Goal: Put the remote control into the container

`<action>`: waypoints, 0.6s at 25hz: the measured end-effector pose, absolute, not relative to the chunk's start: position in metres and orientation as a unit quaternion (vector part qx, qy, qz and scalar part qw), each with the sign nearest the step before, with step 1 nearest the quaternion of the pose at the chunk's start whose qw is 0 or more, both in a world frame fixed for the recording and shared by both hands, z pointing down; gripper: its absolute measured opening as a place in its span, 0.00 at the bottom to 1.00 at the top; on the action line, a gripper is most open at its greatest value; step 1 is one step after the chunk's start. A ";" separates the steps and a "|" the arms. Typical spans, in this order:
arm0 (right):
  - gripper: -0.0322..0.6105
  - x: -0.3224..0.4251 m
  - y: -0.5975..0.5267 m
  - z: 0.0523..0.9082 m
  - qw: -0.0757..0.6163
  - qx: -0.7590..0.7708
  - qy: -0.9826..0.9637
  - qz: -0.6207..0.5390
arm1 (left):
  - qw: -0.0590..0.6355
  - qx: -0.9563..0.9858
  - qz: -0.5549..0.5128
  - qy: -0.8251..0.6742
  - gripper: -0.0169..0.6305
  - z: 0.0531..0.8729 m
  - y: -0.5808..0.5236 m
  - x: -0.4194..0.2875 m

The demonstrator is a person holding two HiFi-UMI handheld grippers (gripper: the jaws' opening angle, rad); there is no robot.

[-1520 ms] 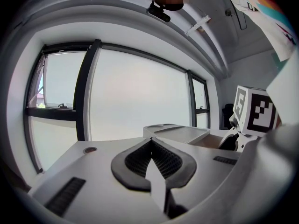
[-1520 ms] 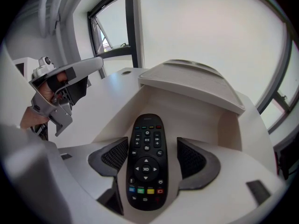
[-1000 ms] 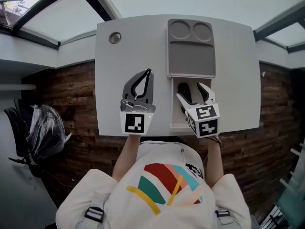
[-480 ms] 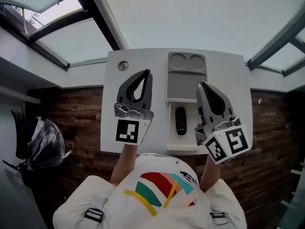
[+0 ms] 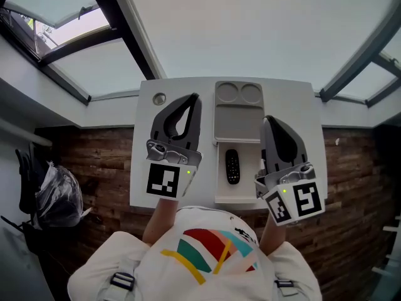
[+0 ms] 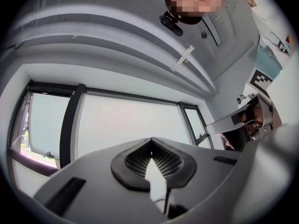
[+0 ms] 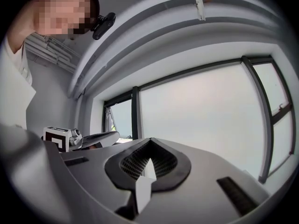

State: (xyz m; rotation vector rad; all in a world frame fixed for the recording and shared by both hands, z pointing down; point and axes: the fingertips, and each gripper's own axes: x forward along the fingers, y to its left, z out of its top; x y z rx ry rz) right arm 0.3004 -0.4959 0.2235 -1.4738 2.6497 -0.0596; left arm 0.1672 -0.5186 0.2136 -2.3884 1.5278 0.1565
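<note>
The black remote control (image 5: pixel 232 166) lies lengthwise in the open white compartment of the container (image 5: pixel 219 190), just in front of its grey lid (image 5: pixel 238 121) with two round recesses. My right gripper (image 5: pixel 265 119) hangs above the table to the right of the remote, shut and with nothing in it. Left of the container my left gripper (image 5: pixel 195 96) is also raised and shut on nothing. Both gripper views look out level at windows and ceiling. The left gripper (image 6: pixel 150 139) shows its tips meeting, and so does the right gripper (image 7: pixel 149 141).
A white table (image 5: pixel 147 168) carries the container, with a small round metal disc (image 5: pixel 159 98) at its back left corner. A black bag (image 5: pixel 56 196) sits on the wooden floor at the left. Window frames run behind the table.
My right gripper stood open around the remote down in the compartment; it has let go, shut and risen. The left gripper has risen too. The remote stays in the container.
</note>
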 end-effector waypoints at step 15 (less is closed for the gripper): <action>0.05 0.277 -0.483 0.232 0.034 -0.439 0.898 -0.016 | 0.152 -0.832 0.052 0.531 0.04 0.216 -0.515 0.166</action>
